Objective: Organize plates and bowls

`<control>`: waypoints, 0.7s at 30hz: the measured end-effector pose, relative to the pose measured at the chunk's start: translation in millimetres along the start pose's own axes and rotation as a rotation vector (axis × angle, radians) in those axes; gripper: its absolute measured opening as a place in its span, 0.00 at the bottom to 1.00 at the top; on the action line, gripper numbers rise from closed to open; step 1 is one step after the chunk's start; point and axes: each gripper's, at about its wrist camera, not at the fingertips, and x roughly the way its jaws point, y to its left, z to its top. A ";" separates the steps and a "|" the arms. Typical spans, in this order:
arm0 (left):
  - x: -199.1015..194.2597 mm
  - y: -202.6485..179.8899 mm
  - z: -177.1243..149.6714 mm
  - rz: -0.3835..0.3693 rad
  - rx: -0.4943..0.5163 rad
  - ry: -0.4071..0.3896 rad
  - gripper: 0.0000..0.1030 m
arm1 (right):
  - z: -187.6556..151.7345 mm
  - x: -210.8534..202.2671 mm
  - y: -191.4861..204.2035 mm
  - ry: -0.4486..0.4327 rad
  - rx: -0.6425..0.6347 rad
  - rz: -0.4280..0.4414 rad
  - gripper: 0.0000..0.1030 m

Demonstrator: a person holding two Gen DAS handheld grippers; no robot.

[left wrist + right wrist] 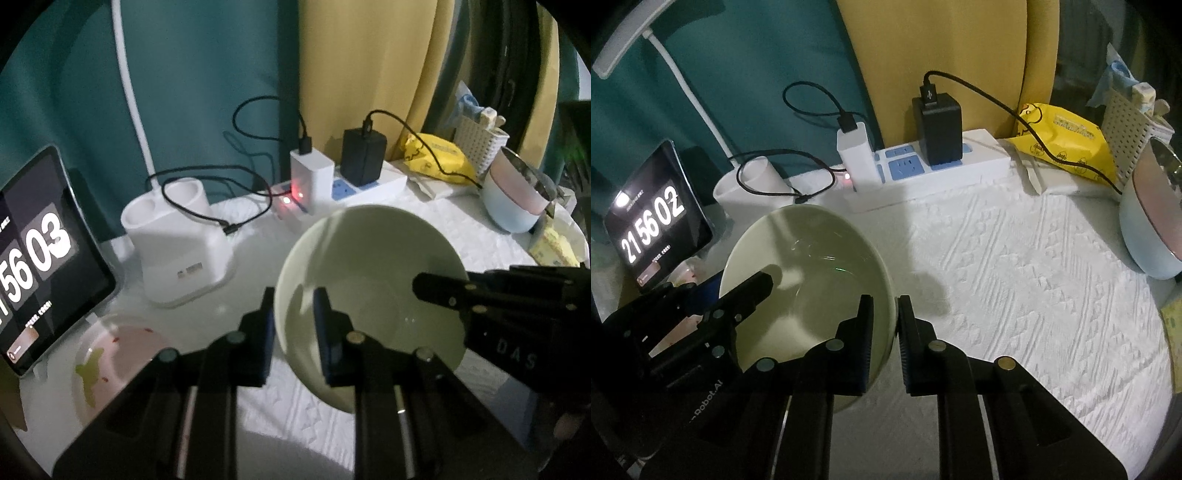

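A pale green bowl (pixel 373 280) is held tilted above the white table by both grippers. My left gripper (pixel 293 325) is shut on the bowl's left rim, one finger outside and one inside. My right gripper (pixel 885 332) is shut on the bowl's (pixel 812 266) right rim; it shows in the left wrist view at the right as a black finger (pixel 443 288) over the bowl. A clear plate (pixel 118 354) with red and green marks lies on the table at the lower left.
A tablet clock (pixel 33 273), a white holder (pixel 181 240), a power strip (pixel 942 166) with chargers and cables, a yellow packet (pixel 1067 144), a white basket (pixel 1126 125) and a pink-and-blue pot (pixel 1156 225) ring the table. A white textured cloth (pixel 1034 295) covers it.
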 end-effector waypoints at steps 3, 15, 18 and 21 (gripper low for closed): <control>-6.9 -1.1 0.4 0.000 0.001 -0.012 0.19 | -1.3 -7.9 1.8 -0.013 -0.002 -0.001 0.14; -37.3 -8.3 0.4 -0.002 0.008 -0.054 0.19 | -5.3 -37.7 6.3 -0.056 0.001 0.002 0.14; -44.5 -11.2 -0.5 -0.004 0.010 -0.062 0.19 | -7.7 -46.3 5.7 -0.066 0.003 0.005 0.14; -52.7 -14.1 -1.1 -0.006 0.012 -0.072 0.19 | -10.2 -54.6 5.4 -0.078 0.005 0.004 0.14</control>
